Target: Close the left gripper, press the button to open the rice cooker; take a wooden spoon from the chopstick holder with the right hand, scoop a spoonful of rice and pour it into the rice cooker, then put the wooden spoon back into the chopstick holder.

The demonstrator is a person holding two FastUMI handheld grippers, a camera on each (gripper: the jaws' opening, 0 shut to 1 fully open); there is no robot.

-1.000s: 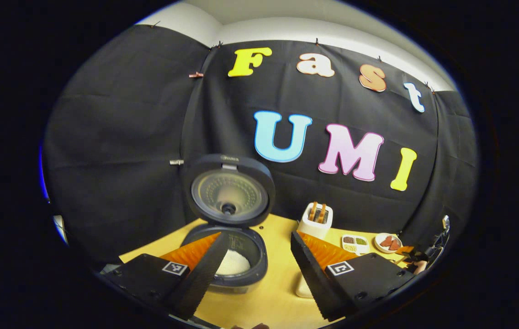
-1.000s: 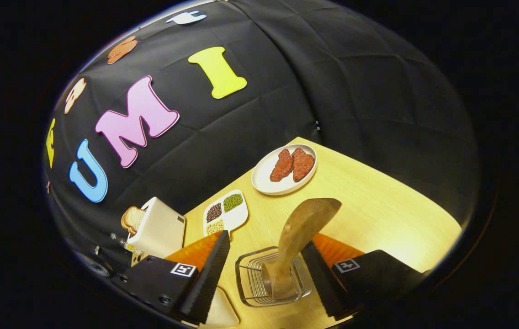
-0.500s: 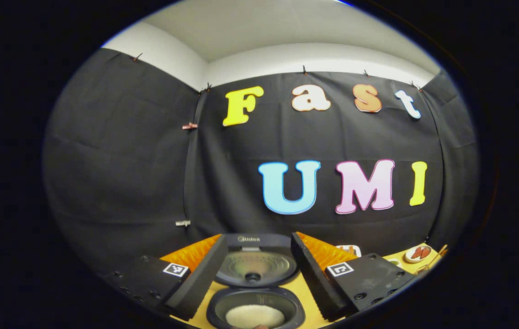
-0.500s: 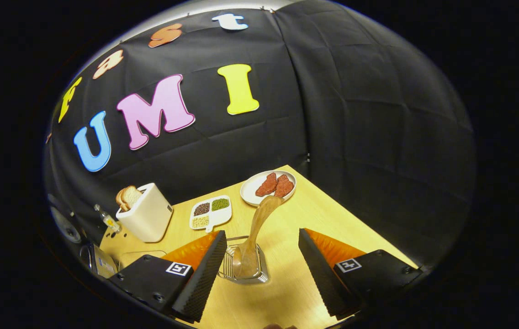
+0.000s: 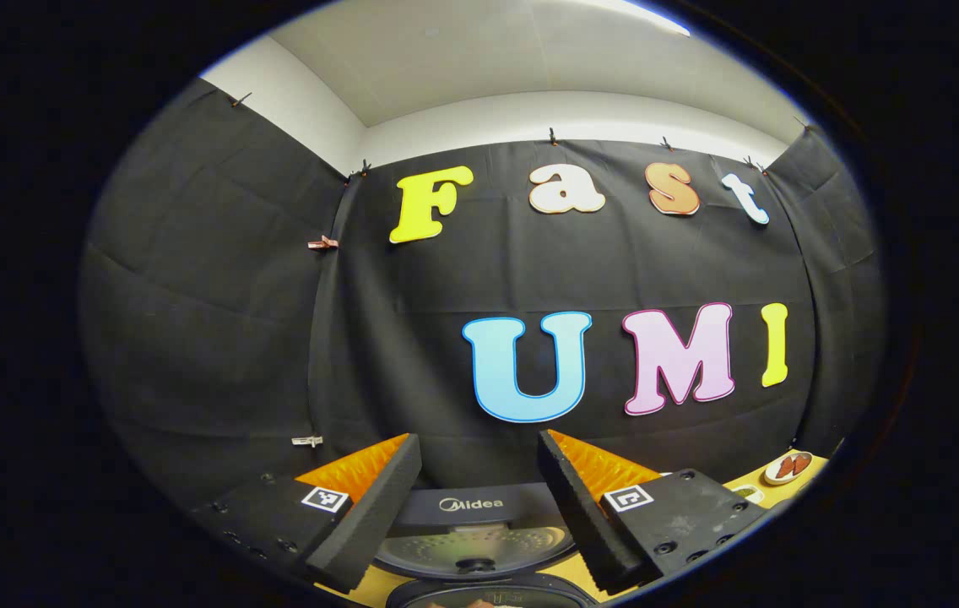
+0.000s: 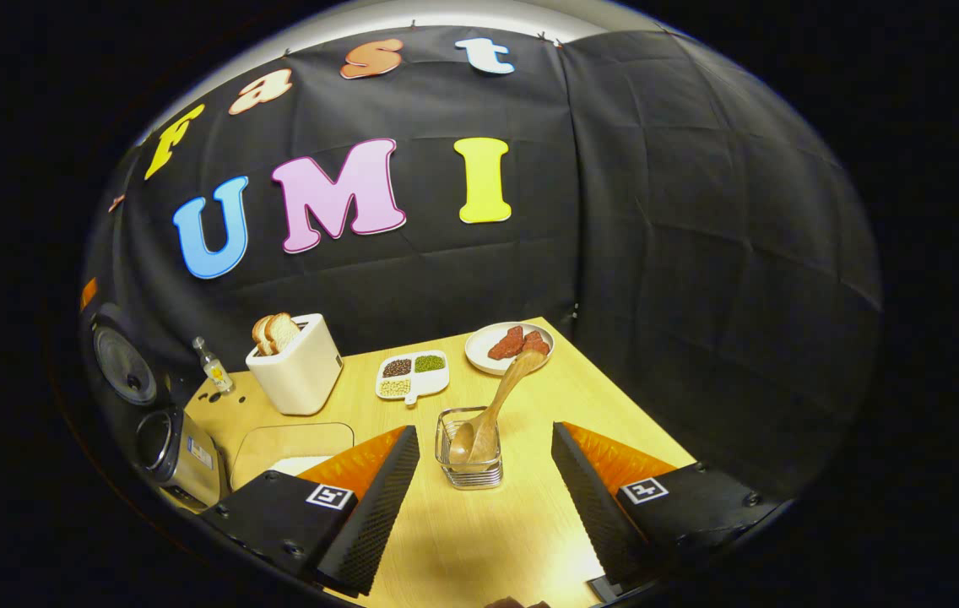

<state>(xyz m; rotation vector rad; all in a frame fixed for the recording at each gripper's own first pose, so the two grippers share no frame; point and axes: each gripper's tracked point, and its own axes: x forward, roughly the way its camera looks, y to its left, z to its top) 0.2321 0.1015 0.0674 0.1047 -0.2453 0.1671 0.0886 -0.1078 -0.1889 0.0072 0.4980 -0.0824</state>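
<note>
So at this point my right gripper (image 6: 486, 494) had its jaws spread wide with nothing between them, hanging over the table (image 6: 479, 540) with the chopstick holder (image 6: 469, 460) dead ahead at 12 o'clock, framed in the gap between the fingers but apart from both. The wooden spoon (image 6: 492, 409) stood in it bowl-down, handle leaning off toward 1 o'clock at the plate of meat (image 6: 506, 346). That lean made sense to me: the holder is short, so the spoon just props against its rim. I'd say the job was basically done, spoon parked where it belongs.

Further out at 11 o'clock sat the seasoning tray (image 6: 412, 376) and the toaster (image 6: 298, 371), with the rice cooker (image 6: 180, 452) way over at 9 o'clock.

My left gripper (image 5: 479, 498) was also wide open and empty, pointed mostly at the wall. The cooker's raised lid showed at 6 o'clock between the fingers, so it was open; whether there was rice in the pot I honestly couldn't tell from that sliver.
</note>
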